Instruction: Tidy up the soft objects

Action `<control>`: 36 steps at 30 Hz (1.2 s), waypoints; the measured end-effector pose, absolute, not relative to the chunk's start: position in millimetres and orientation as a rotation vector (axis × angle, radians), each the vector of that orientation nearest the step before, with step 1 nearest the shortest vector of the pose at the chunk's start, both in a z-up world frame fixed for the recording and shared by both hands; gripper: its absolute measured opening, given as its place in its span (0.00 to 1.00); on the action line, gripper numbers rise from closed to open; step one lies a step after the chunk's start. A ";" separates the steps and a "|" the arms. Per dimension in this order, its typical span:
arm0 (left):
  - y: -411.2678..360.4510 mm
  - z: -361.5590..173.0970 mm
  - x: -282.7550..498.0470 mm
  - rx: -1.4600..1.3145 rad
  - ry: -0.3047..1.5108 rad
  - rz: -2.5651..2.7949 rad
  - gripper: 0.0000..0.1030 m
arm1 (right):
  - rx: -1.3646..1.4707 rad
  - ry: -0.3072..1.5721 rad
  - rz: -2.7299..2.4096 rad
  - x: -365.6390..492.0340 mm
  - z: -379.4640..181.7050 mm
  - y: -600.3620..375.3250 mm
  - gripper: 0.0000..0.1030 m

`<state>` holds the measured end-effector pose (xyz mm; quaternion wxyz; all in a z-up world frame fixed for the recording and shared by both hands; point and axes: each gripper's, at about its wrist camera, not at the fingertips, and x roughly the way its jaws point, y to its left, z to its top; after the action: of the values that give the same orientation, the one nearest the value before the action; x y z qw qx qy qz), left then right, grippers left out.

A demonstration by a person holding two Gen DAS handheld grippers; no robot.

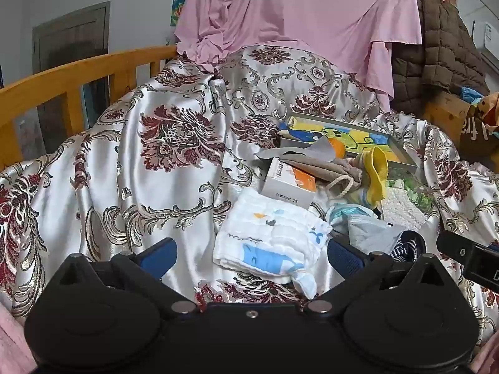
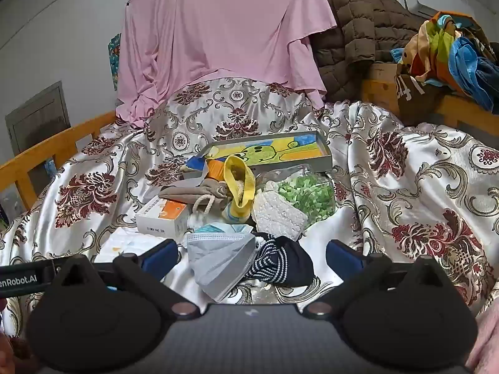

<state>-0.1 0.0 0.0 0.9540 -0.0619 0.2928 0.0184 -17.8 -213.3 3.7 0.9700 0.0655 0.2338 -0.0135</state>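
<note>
Ahead, both claws (image 1: 252, 257) (image 2: 252, 257) spread, empty; box (image 1: 288, 184), tray (image 2: 324, 152) crowd cloths.

Open satin cover (image 1: 131, 168) left of pile: free passage. Box (image 1: 288, 184), pouch (image 2: 199, 191), tray (image 2: 324, 151) crowd the middle. Bed rail (image 1: 62, 78) bounds left; right cover bare.
</note>
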 end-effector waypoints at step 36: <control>0.5 0.3 -0.2 -0.126 0.597 0.040 0.99 | 0.135 0.482 -0.029 -17.0 2.0 -212.3 1.00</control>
<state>-0.2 0.5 0.3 0.9536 -0.0622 0.2941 0.0196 -17.0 -212.3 2.0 0.9687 0.0666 0.2387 -0.0143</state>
